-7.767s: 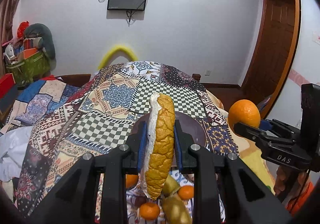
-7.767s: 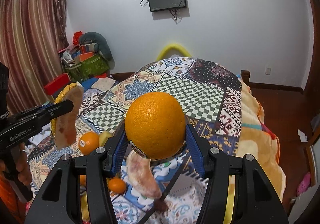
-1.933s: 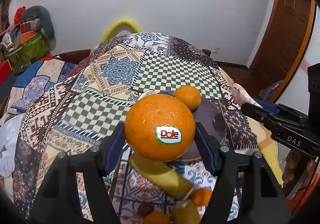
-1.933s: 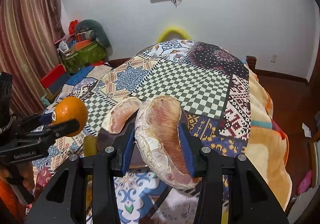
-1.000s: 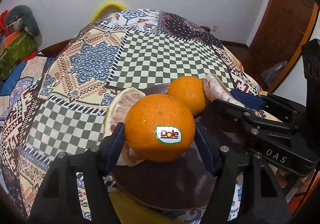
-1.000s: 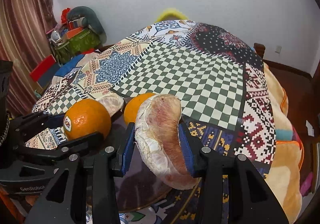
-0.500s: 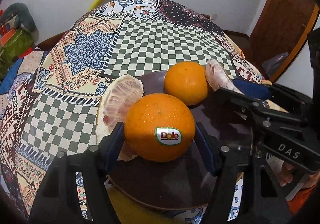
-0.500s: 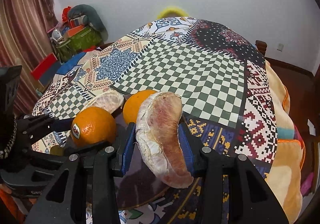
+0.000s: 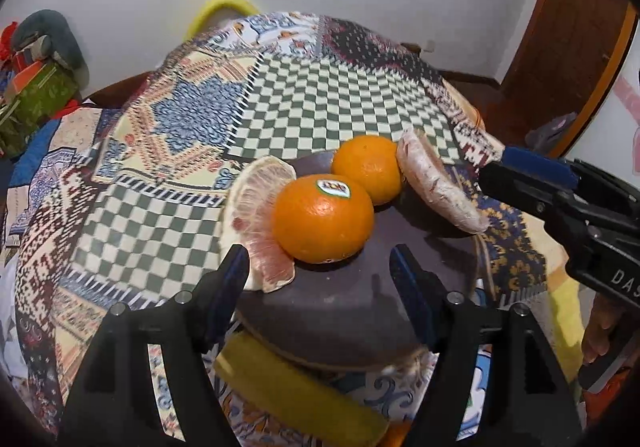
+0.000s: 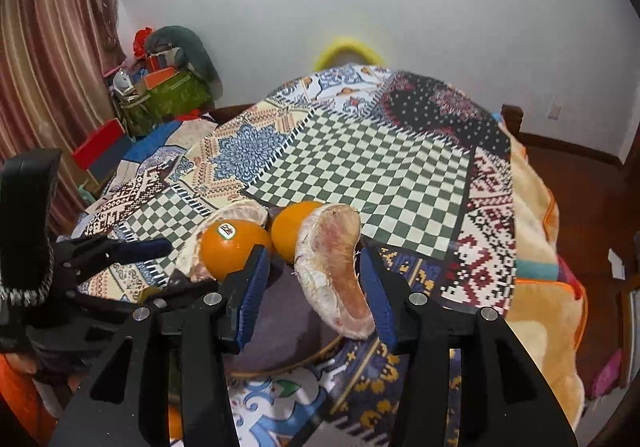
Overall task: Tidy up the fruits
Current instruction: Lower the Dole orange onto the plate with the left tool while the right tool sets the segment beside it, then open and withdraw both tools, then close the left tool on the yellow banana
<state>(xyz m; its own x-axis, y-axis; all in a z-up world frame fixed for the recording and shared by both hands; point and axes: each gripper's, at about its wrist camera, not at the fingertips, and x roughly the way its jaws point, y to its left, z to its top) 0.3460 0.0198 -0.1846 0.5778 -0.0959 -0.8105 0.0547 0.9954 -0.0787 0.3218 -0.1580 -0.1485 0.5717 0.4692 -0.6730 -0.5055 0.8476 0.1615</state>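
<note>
Once gripped, orange [image 9: 322,223] and wedge [image 10: 334,271] now free.

The near half of the dark plate [image 9: 340,311] lies bare, from its centre out to six o'clock, open to a gripper from that side. From nine to two o'clock the way is fenced: a pomelo wedge [image 9: 256,223], the stickered orange [image 9: 323,223] touching it, a second orange [image 9: 368,167] behind, then another pomelo wedge [image 9: 438,187] (overhanging the rim, it seems). The right gripper [image 10: 312,287] blocks three o'clock. A banana [image 9: 296,395] lies just under the near rim.
</note>
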